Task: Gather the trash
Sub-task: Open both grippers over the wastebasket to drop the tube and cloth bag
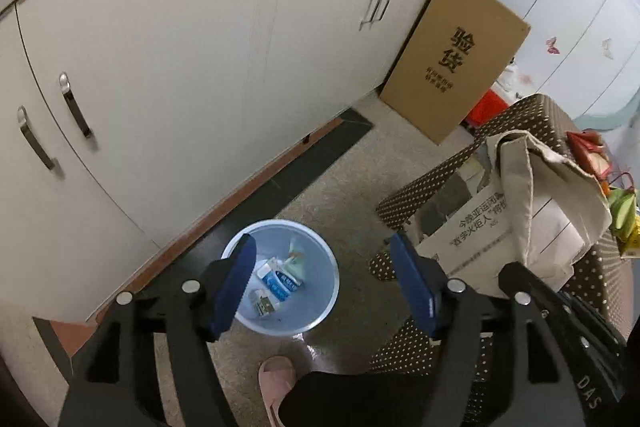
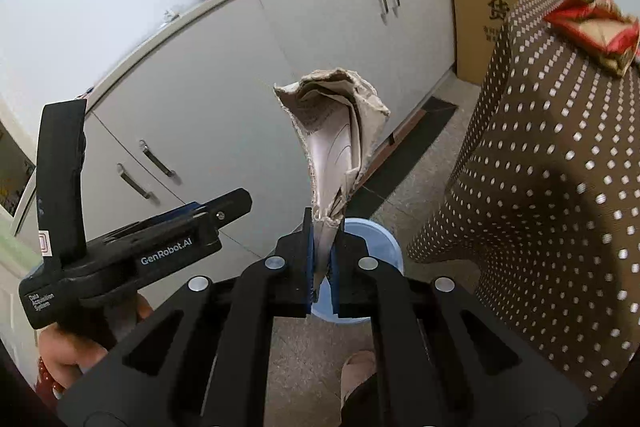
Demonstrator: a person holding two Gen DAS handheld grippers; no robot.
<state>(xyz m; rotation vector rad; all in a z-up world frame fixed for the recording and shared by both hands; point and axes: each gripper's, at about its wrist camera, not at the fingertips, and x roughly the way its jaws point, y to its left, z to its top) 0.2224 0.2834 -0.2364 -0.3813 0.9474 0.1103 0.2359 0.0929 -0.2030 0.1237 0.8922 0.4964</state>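
Here, right hand-held gripper (image 2: 323,259) pinching crumpled paper (image 2: 336,131)

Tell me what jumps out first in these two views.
The right gripper is shut on a crumpled beige paper wad, held up just above the pale blue trash bin on the floor by the white cabinets. The left gripper hangs open and empty over that bin, which already holds some packets.

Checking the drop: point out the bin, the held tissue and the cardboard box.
bin (image 1: 320,311), left wrist view, bare inner floor.
tissue (image 2: 336,131), right wrist view, crumpled middle.
cardboard box (image 1: 452,67), left wrist view, printed face.
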